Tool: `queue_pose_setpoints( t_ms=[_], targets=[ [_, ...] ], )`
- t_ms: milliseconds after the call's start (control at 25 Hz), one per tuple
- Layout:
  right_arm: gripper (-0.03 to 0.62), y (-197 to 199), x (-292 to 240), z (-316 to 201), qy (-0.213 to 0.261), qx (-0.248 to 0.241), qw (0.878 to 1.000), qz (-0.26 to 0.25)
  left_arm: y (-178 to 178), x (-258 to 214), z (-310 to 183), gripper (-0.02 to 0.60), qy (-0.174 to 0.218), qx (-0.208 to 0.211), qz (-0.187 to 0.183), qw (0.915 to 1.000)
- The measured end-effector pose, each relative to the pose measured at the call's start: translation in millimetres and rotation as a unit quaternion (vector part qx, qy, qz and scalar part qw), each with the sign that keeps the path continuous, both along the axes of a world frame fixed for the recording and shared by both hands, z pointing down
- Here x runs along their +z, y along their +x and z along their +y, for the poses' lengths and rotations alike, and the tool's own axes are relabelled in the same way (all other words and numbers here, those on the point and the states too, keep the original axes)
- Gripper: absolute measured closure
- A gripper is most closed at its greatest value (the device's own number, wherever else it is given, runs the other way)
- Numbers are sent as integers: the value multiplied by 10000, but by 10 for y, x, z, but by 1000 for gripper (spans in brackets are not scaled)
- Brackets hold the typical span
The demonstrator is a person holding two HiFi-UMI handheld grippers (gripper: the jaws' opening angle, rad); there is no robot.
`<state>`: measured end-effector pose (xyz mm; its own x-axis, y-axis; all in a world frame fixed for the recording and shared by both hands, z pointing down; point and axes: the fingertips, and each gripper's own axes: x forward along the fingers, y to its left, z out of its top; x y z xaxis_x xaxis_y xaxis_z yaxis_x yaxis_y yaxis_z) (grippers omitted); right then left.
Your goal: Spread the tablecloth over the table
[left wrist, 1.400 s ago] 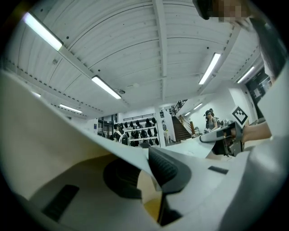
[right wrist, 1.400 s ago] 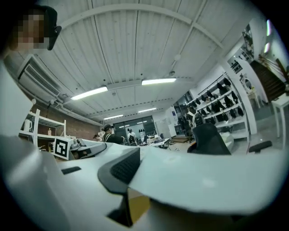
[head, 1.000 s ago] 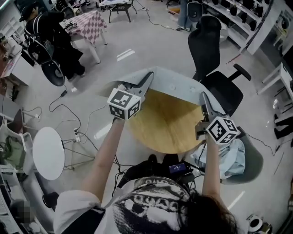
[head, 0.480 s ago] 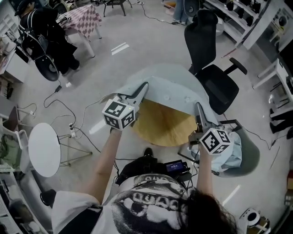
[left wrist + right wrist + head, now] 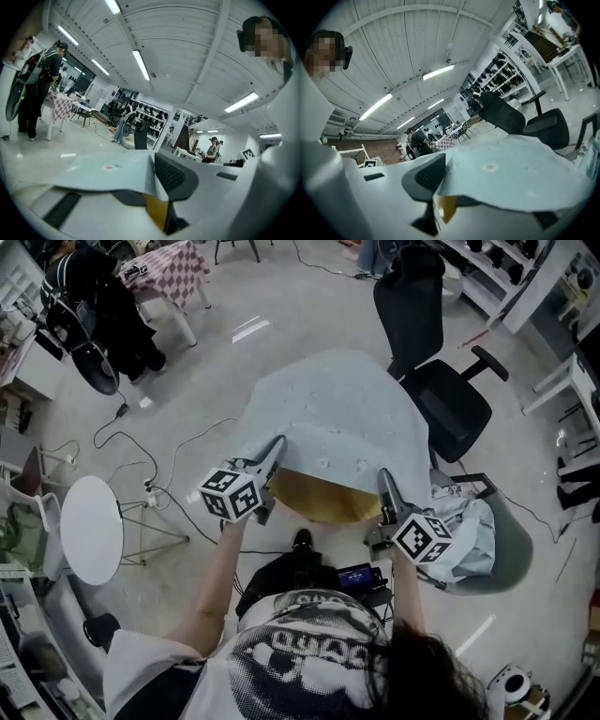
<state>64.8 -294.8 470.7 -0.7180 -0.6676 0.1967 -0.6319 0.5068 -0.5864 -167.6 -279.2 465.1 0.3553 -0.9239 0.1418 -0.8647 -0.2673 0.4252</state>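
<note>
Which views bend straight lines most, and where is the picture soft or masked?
Head view: mild wide-angle curve, pale blue tablecloth sharp. Left gripper view: strong fisheye, long ceiling light strips bowed, black corners, mosaic patch upper right. Right gripper view: same fisheye, nearest tablecloth edge soft, mosaic patch upper left.

Left gripper (image 5: 277,442): held out ahead of the extended left forearm (image 5: 217,573), marker cube nearest the body; jaws opening, an edge of the tablecloth (image 5: 328,399) pinched between them. Right gripper (image 5: 383,476): carried level beside it on the right forearm (image 5: 406,592), jaws clamped on the same edge.
</note>
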Motion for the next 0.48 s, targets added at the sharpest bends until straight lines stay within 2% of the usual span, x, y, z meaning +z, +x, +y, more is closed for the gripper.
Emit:
queue_pose_setpoints(
  t_ms=[120,280,480],
  targets=[
    [533,57,166,155,-211,-82,9997,-31,48,177,187,525,-244,-46,198,9995],
    [533,169,428,329,-564,-110,9982,-165,150,395,393,518,-499,-88,222,9985],
    [534,323,864,631,-1007,-211,9945,168,312,772,725,515,-893,-125,246,9956]
  ],
)
